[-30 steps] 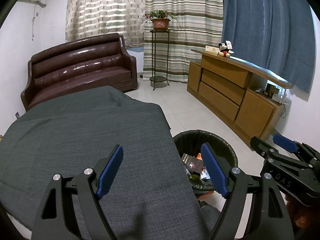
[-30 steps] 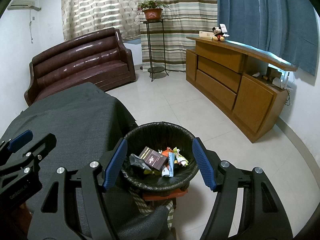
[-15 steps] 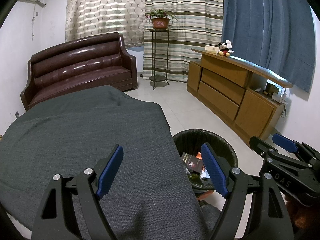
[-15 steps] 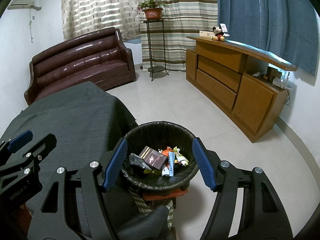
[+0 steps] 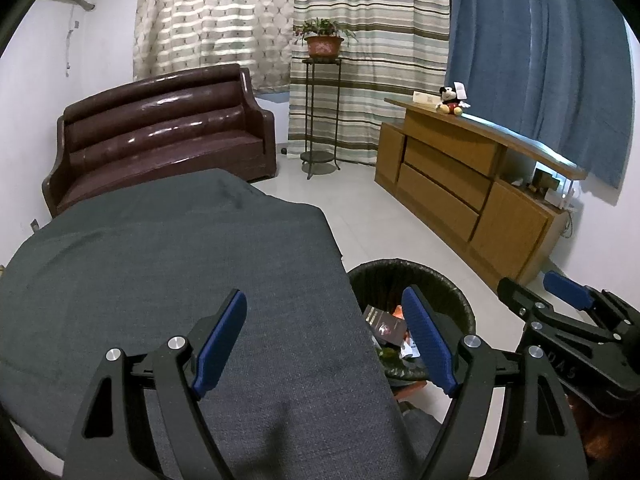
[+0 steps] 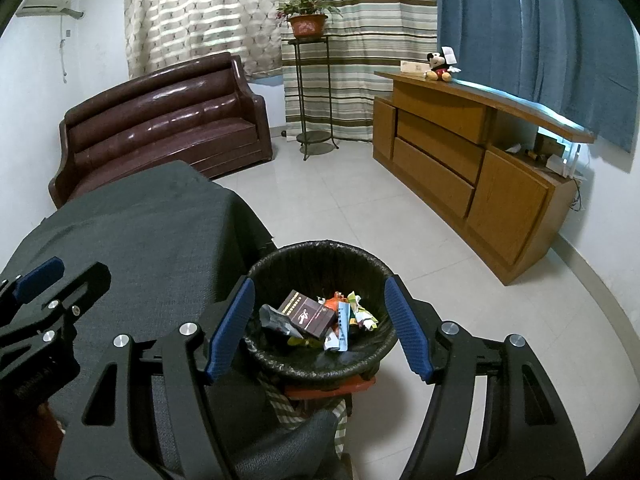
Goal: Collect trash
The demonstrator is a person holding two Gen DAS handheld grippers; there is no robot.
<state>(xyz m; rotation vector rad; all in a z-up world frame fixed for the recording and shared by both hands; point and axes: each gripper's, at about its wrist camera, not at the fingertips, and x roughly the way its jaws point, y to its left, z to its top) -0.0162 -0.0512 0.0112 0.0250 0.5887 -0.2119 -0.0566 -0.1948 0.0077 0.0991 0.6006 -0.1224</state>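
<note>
Grey-clothed bench [image 5: 168, 280] lies beneath and ahead of the left gripper [image 5: 324, 320]; its right edge runs under that gripper's right finger. Tiled floor [image 6: 360, 208] ahead of the right gripper [image 6: 318, 312] is open up to the wooden sideboard [image 6: 460, 168] at its right. Black-lined trash bin [image 6: 320, 250] stands directly below and ahead of the right gripper, just beside the bench edge. Trash [image 6: 320, 318] lies inside the bin. Both grippers stand open, holding nothing.
</note>
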